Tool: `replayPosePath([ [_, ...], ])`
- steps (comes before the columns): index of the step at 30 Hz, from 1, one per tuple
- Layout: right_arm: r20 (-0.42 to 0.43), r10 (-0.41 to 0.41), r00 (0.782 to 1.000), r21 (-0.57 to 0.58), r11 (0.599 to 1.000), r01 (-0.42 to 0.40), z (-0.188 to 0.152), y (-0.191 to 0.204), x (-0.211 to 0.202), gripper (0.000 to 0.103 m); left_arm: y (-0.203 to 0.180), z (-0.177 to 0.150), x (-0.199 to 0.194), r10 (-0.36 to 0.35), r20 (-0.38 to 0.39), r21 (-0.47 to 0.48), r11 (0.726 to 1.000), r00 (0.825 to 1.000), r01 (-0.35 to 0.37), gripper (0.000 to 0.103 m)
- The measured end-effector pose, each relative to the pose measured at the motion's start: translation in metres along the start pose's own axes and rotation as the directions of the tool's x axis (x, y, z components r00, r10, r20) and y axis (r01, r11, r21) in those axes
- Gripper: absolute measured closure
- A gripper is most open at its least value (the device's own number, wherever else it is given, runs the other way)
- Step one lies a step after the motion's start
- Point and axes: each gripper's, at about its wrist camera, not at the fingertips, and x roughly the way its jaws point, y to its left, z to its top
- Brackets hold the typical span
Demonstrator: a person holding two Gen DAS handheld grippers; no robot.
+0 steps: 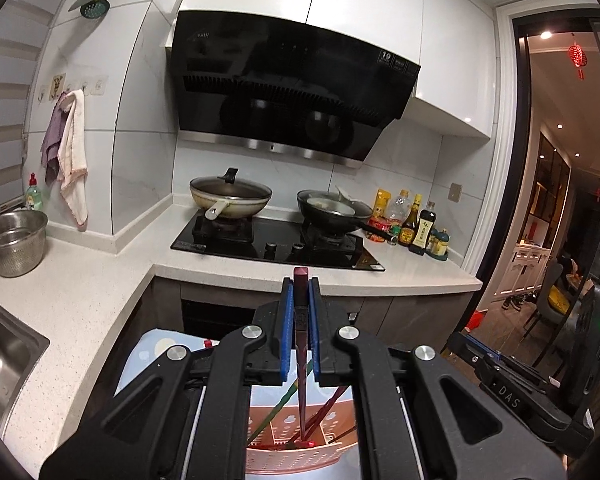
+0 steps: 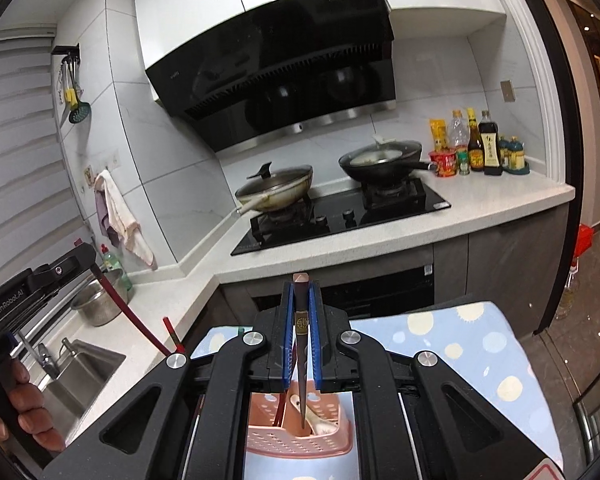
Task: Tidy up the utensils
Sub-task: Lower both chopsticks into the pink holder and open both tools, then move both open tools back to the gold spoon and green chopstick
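Nearest, one pink basket sits on a dotted blue cloth, holding several chopsticks and one white spoon. Each gripper is closed on one dark chopstick: left gripper on the red-brown chopstick, right gripper on the black chopstick. Farther off, two pans stand on the stove.

Bright indoor ceiling light, glare on the range hood, heavy fisheye bending, dark vignetted corners, sharp focus
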Motion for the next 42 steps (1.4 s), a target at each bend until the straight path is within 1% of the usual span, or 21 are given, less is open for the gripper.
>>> replayPosePath([
  [8,-0.068,-0.013,0.998,-0.016,1.000,0.012,-0.021,0.004,0.032,0.096,0.015,-0.024,0.025,0.023,-0.068,-0.020,0.999,0.997,-0.024,0.096],
  [13,-0.089,-0.020,0.996,-0.015,1.000,0.019,-0.027,0.002,0.041,0.095,0.022,-0.031,0.032,0.020,-0.085,-0.034,0.999,0.996,-0.023,0.095],
  [14,-0.082,-0.025,0.996,-0.010,1.000,0.024,-0.027,0.002,0.041,0.094,0.023,-0.033,0.033,0.021,-0.088,-0.041,0.999,0.996,-0.025,0.095],
  [15,-0.079,-0.030,0.996,-0.007,1.000,0.029,-0.027,0.001,0.040,0.089,0.025,-0.034,0.034,0.018,-0.090,-0.050,0.999,0.996,-0.022,0.095],
  [16,-0.077,-0.029,0.997,-0.006,1.000,0.029,-0.027,0.000,0.040,0.086,0.026,-0.035,0.034,0.018,-0.091,-0.055,0.998,0.996,-0.023,0.095],
  [18,-0.075,-0.031,0.997,-0.004,1.000,0.031,-0.027,-0.001,0.040,0.085,0.029,-0.036,0.035,0.021,-0.099,-0.066,0.997,0.995,-0.028,0.088],
  [19,-0.075,-0.031,0.997,-0.004,1.000,0.031,-0.027,-0.001,0.039,0.084,0.030,-0.037,0.035,0.029,-0.102,-0.076,0.996,0.994,-0.037,0.075],
  [20,-0.074,-0.030,0.997,-0.004,1.000,0.030,-0.027,-0.001,0.038,0.083,0.032,-0.038,0.033,0.040,-0.100,-0.086,0.995,0.994,-0.049,0.064],
  [21,-0.072,-0.031,0.997,-0.005,1.000,0.031,-0.027,-0.001,0.037,0.083,0.033,-0.039,0.031,0.052,-0.096,-0.091,0.994,0.994,-0.061,0.061],
  [27,-0.060,-0.034,0.998,-0.023,0.999,0.033,-0.028,0.002,0.024,0.080,0.039,-0.043,0.020,0.066,-0.098,-0.093,0.993,0.993,-0.076,0.061],
  [32,-0.059,-0.033,0.998,-0.034,0.999,0.031,-0.032,0.007,0.011,0.080,0.041,-0.046,0.008,0.074,-0.101,-0.092,0.992,0.992,-0.083,0.061],
  [38,-0.070,-0.024,0.997,-0.044,0.999,0.021,-0.038,0.013,-0.009,0.080,0.039,-0.051,-0.010,0.080,-0.115,-0.084,0.992,0.990,-0.090,0.061],
  [42,-0.081,-0.018,0.997,-0.050,0.999,0.014,-0.048,0.017,-0.025,0.080,0.036,-0.061,-0.025,0.086,-0.128,-0.067,0.993,0.988,-0.095,0.061],
])
